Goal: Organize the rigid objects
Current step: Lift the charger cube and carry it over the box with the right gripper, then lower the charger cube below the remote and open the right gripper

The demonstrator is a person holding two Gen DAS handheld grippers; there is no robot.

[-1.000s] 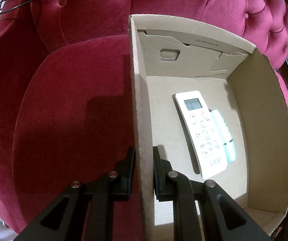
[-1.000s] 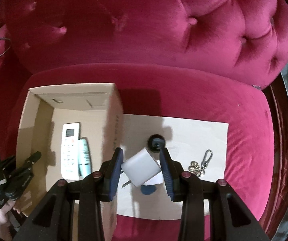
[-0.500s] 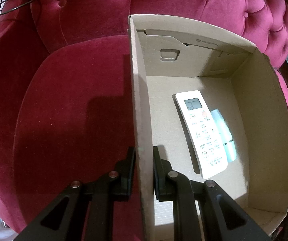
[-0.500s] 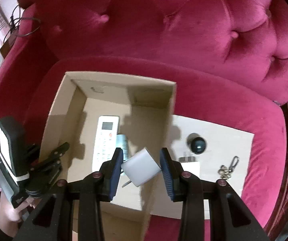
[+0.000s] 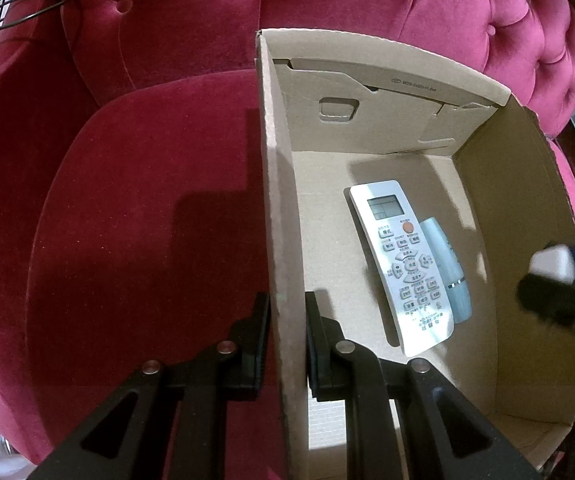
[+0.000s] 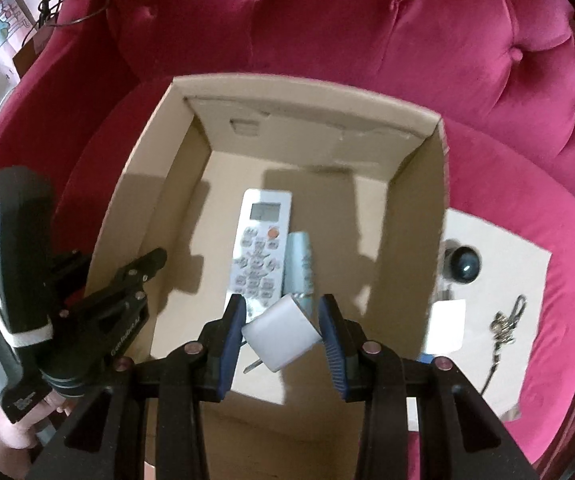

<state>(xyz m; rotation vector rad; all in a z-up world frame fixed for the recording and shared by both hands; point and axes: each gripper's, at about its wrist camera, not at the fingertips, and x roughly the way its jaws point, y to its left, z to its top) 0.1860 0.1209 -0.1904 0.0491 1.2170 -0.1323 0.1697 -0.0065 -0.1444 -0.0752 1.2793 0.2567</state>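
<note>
Black-fingered left hand-held gripper clamped tight on the near side wall of an open cardboard box, one finger outside over the red velvet sofa seat, the other inside. Blue-padded right hand-held gripper poised above the box interior, gripping a white plug adapter tilted between its pads, metal prongs pointing down and left. Beyond it, flat on the box floor, a white remote control with an orange button, and touching its right side a pale blue cylinder. Outside the box's right wall, on a flat cardboard sheet on the seat: a second white adapter, a dark round object and a metal keychain. Behind everything, the tufted red sofa back.
</note>
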